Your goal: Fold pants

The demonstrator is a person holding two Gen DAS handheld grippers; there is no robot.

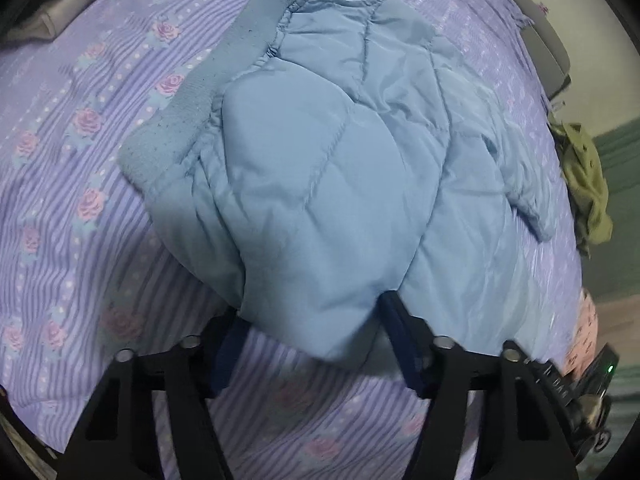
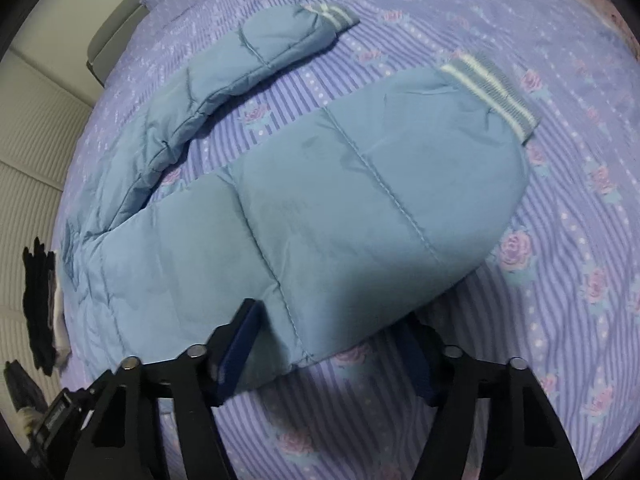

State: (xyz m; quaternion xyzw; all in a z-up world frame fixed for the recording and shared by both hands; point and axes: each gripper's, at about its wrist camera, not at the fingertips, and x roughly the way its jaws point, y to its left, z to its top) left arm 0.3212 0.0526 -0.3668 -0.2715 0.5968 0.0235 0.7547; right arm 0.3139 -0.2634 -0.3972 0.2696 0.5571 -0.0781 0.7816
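Light blue quilted pants (image 1: 320,168) lie on a purple floral bedsheet (image 1: 80,200). The left wrist view shows the waist end with its fleece waistband (image 1: 208,80) at upper left. My left gripper (image 1: 316,328) is open, its fingers either side of the near edge of the pants' seat. The right wrist view shows both legs (image 2: 320,208) spread apart, each ending in a striped cuff (image 2: 492,92); the far leg (image 2: 256,48) lies at upper left. My right gripper (image 2: 336,328) is open, straddling the near leg's edge.
An olive cloth (image 1: 588,188) lies at the bed's right edge. A dark garment (image 2: 38,304) sits off the bed's left side by a white wall. The other gripper's body (image 1: 588,396) shows at lower right. The sheet (image 2: 560,280) spreads on all sides.
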